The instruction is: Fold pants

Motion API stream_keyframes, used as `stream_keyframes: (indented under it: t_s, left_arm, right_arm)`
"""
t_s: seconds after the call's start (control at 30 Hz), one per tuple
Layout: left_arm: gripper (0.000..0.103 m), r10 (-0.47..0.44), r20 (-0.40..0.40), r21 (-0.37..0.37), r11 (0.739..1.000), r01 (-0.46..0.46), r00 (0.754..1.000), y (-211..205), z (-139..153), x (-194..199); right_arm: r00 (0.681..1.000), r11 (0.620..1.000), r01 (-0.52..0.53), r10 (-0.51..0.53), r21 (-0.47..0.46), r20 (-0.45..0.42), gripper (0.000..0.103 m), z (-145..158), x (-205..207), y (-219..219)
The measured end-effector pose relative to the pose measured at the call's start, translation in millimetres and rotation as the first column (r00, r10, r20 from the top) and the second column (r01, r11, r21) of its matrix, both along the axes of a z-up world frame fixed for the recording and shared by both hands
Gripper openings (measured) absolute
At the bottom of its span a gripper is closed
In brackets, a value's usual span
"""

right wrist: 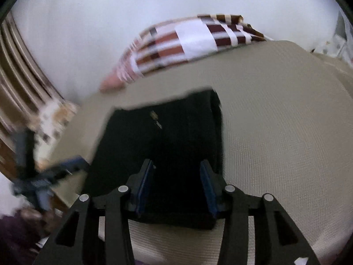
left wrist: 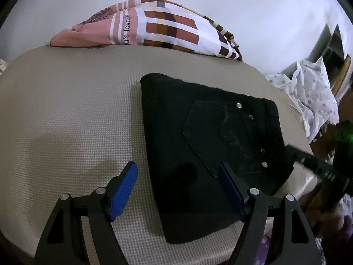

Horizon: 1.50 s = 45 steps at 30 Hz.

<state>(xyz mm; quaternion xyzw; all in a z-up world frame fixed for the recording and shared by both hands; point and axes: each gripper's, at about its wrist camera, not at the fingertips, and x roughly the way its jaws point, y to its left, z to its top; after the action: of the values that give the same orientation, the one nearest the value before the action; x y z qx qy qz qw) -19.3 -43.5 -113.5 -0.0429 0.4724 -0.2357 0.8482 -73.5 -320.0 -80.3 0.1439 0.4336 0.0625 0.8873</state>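
The black pants [left wrist: 167, 121] lie folded into a compact rectangle on a beige textured bed surface [left wrist: 66, 110]. A back pocket [left wrist: 222, 132] with metal rivets faces up. My left gripper [left wrist: 177, 167] hovers open over the near left edge of the pants, one blue pad over the bed and one over the cloth. In the right wrist view the pants [right wrist: 176, 128] lie under my right gripper [right wrist: 176, 163]. Its jaws stand partly apart and nothing is pinched between them. The right gripper [left wrist: 320, 167] also shows at the pants' right edge.
A folded checked brown, white and pink blanket [left wrist: 165, 26] lies at the far edge of the bed, against a white wall. A white dotted cloth [left wrist: 313, 92] is heaped off the bed's right side. The blurred left gripper [right wrist: 44, 181] shows at the bed's left edge.
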Motion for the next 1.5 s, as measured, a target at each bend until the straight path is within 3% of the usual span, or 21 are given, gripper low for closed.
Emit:
stream_keyframes:
  t_s: [0.1, 0.2, 0.33, 0.47, 0.67, 0.77, 1.0, 1.17, 1.3, 1.5]
  left_arm:
    - [0.075, 0.037, 0.010, 0.028, 0.999, -0.037, 0.999, -0.2, -2.3, 2.2]
    - [0.075, 0.056, 0.056, 0.069, 0.996, -0.060, 0.997, -1.6, 4.7, 2.2]
    - [0.075, 0.067, 0.134, 0.102, 0.991, -0.081, 0.989, -1.2, 20.8, -3.8]
    - [0.075, 0.075, 0.150, 0.118, 0.989, -0.093, 0.986, -0.9, 28.6, -6.0]
    - [0.076, 0.072, 0.196, 0.177, 0.978, -0.107, 0.978, -4.2, 37.9, -15.1]
    - [0.081, 0.062, 0.227, 0.211, 0.971, -0.111, 0.972, -6.7, 42.8, -20.3]
    - [0.085, 0.047, 0.263, 0.221, 0.969, -0.107, 0.964, -7.6, 50.7, -26.0]
    - [0.086, 0.038, 0.258, 0.234, 0.967, -0.100, 0.965, -10.3, 49.5, -24.9]
    - [0.089, 0.029, 0.249, 0.248, 0.964, -0.092, 0.968, -13.0, 45.2, -21.4]
    - [0.093, -0.016, 0.117, 0.277, 0.961, -0.017, 0.993, -17.3, 16.6, 5.5]
  right_arm:
    - [1.000, 0.999, 0.001, -0.002, -0.049, -0.024, 0.038, -14.5, -3.1, -0.9]
    - [0.999, 0.998, 0.026, -0.029, -0.049, -0.044, 0.038, -9.4, 0.2, -0.9]
    - [0.997, 0.998, 0.044, -0.041, -0.042, 0.069, 0.041, 25.9, -13.3, 10.8]
    - [0.989, 0.998, 0.041, -0.035, -0.039, 0.145, 0.055, 52.1, -29.2, 26.6]
    - [0.988, 0.999, 0.031, -0.027, -0.024, 0.150, 0.060, 59.5, -40.8, 37.8]
    - [0.990, 0.999, 0.032, -0.031, -0.009, 0.137, 0.062, 56.0, -42.1, 38.3]
    - [0.989, 0.999, 0.053, -0.054, 0.011, 0.139, 0.071, 54.5, -45.4, 31.5]
    - [0.988, 0.996, 0.089, -0.091, 0.021, 0.125, 0.073, 50.1, -43.8, 16.7]
    - [0.990, 0.995, 0.100, -0.101, 0.020, 0.096, 0.082, 44.3, -36.8, 4.3]
    - [0.996, 0.995, 0.089, -0.088, -0.047, 0.020, 0.086, 22.0, -9.3, -15.1]
